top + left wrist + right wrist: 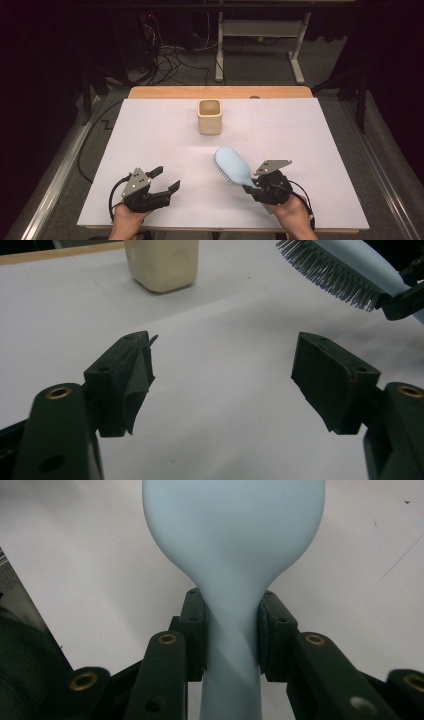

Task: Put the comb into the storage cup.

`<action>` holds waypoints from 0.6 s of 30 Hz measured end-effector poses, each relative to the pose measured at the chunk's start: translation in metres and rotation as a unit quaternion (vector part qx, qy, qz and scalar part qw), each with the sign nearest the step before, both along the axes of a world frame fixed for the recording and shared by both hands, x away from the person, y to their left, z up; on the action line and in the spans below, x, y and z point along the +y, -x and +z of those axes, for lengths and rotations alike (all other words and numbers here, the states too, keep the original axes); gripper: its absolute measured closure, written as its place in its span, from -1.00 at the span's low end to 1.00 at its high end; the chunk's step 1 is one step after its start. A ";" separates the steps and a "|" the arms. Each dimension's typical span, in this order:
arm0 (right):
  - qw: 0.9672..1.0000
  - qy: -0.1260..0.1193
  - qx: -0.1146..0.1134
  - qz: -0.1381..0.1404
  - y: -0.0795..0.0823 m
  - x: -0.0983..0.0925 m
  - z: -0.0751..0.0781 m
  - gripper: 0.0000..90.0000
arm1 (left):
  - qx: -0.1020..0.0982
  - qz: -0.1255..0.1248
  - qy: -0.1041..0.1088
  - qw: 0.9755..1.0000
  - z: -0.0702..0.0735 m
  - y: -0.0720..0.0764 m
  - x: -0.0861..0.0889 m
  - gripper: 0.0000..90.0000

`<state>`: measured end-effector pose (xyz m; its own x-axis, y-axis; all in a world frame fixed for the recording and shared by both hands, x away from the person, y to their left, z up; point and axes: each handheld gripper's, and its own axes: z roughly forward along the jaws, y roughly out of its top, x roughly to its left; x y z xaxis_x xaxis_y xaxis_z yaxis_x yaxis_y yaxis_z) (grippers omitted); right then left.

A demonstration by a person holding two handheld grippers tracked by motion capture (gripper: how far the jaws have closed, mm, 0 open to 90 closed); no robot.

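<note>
You've got: hairbrush [234, 166] pale blue, bristles [330, 271] blue-grey | cup [209, 116] cream, plain | table sheet [150, 130] white, far edge [165, 92] tan wood | left gripper [167, 179] and right gripper [254, 188] black, brass-coloured screws.

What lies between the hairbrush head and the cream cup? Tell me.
Nothing: in the high view only bare white table cover separates the light blue hairbrush, clamped in the right gripper, from the cream cup.
</note>
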<state>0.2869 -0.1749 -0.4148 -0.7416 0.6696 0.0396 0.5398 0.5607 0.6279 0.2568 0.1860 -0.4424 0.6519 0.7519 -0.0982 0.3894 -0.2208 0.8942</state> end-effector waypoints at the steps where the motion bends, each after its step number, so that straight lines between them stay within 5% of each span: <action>1: 1.000 -0.001 0.000 0.000 0.000 0.000 0.000 0.56 | 0.002 -0.003 -0.001 1.000 0.000 -0.001 -0.002 -0.44; 10: 1.000 0.000 0.001 0.002 0.001 0.000 0.000 0.56 | 0.020 -0.032 -0.012 0.999 0.000 -0.008 -0.018 -0.40; 18: 1.000 -0.001 0.001 0.003 0.001 0.002 0.000 0.56 | 0.014 -0.047 -0.005 0.999 0.002 -0.012 -0.028 -0.36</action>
